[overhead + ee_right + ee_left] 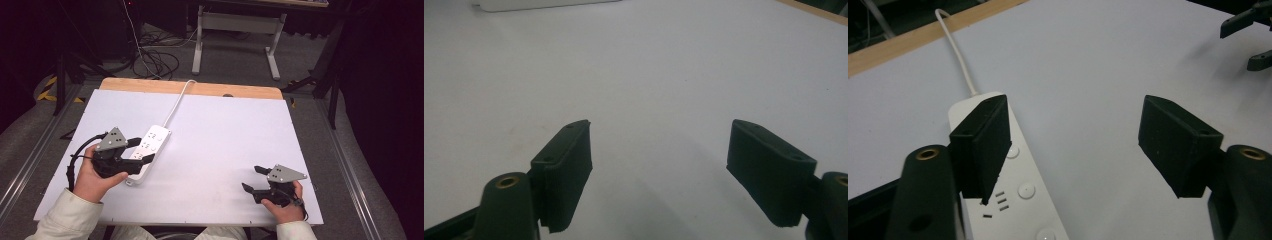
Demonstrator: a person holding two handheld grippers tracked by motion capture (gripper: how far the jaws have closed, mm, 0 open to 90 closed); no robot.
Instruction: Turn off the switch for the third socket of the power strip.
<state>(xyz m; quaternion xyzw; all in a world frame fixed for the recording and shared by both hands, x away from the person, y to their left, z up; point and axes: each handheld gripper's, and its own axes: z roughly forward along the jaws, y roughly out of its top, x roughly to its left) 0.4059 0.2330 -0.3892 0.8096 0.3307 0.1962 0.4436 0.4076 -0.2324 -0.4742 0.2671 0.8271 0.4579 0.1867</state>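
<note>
A white power strip [150,147] lies on the left half of the white table [225,135], and its white cable [176,102] runs off over the far edge. My left gripper [143,150] hovers open at the strip's near end. In the left gripper view the power strip [1020,200] lies under the left jaw, while the right jaw is over bare table; the left gripper [1080,145] holds nothing. My right gripper [253,178] rests open near the front right corner. In its own view the right gripper [659,170] is empty, with the strip's edge [544,4] far off.
A wooden strip [200,89] borders the table's far edge. Beyond it are a grey table frame [235,30] and loose cables on the floor [155,60]. Metal rails run along both sides of the table. The right gripper [1248,35] appears at the top right of the left gripper view.
</note>
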